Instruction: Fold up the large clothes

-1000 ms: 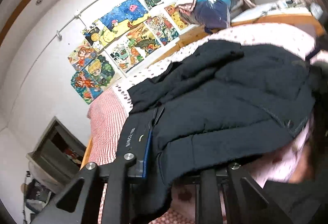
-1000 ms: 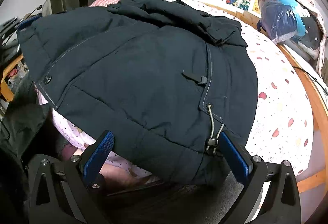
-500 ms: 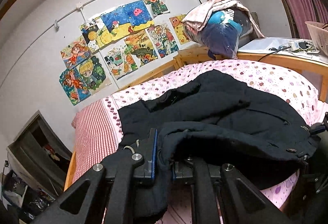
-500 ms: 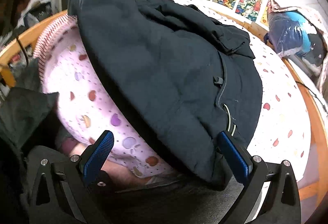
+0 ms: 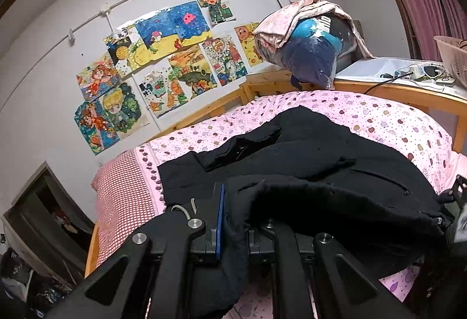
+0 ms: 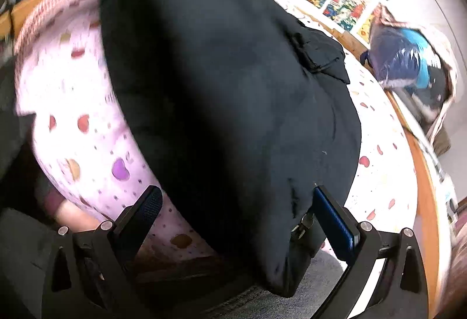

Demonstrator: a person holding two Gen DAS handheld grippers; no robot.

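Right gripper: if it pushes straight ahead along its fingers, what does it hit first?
Most likely the dark jacket: its hem already hangs between the open fingers of the right gripper, filling the view ahead. The pink spotted bedding lies beneath; depth is unclear.

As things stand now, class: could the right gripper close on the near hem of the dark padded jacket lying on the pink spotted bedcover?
Probably yes. The right gripper is open, and the dark padded jacket's near hem already hangs between its fingers, nothing blocking. The left gripper grips another part.
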